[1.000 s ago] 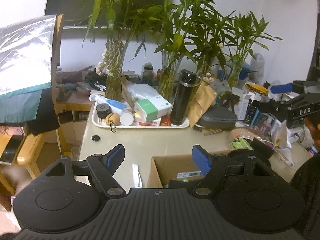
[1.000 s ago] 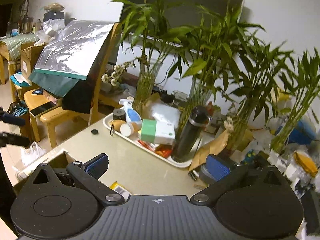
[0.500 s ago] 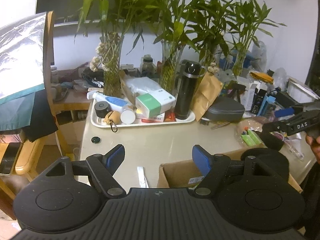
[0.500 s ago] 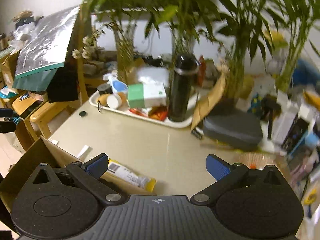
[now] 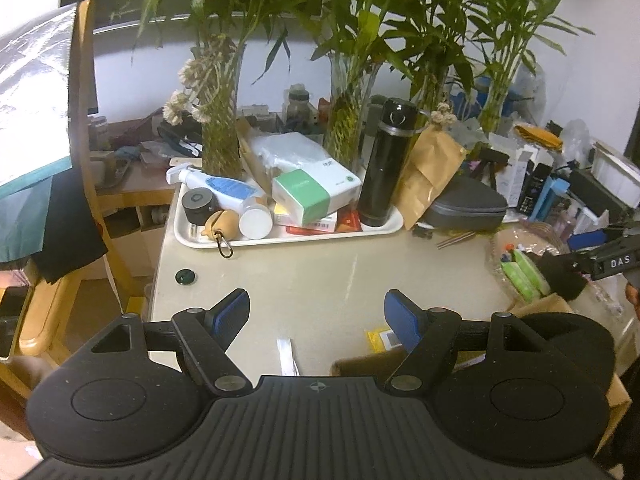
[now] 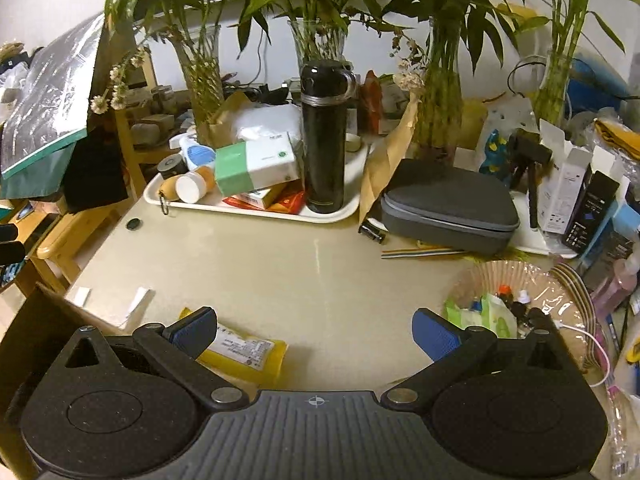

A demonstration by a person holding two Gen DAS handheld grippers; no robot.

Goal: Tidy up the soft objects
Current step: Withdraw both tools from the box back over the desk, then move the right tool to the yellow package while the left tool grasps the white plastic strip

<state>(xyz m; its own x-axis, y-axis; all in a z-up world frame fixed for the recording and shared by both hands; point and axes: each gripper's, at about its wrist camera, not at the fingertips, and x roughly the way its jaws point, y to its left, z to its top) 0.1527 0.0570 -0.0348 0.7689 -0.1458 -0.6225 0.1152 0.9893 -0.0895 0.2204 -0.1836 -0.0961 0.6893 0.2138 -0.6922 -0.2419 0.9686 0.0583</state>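
My left gripper hangs open over the beige table with nothing between its blue pads. A yellow packet with a white label lies just beyond its right finger, next to a brown cardboard box. In the right wrist view my right gripper is open and empty too. There the yellow packet lies flat by its left finger, and the cardboard box fills the lower left. A green and white tissue pack lies on the white tray.
A black flask, bottles and boxes crowd the tray. A grey zip case and a lined basket of small items sit to the right. Vases of bamboo line the back. A wooden chair stands left of the table.
Both views have moved forward and dipped toward the table. The right view has rolled level, and the yellow packet now lies by its left finger. The box has slid low in the left view.
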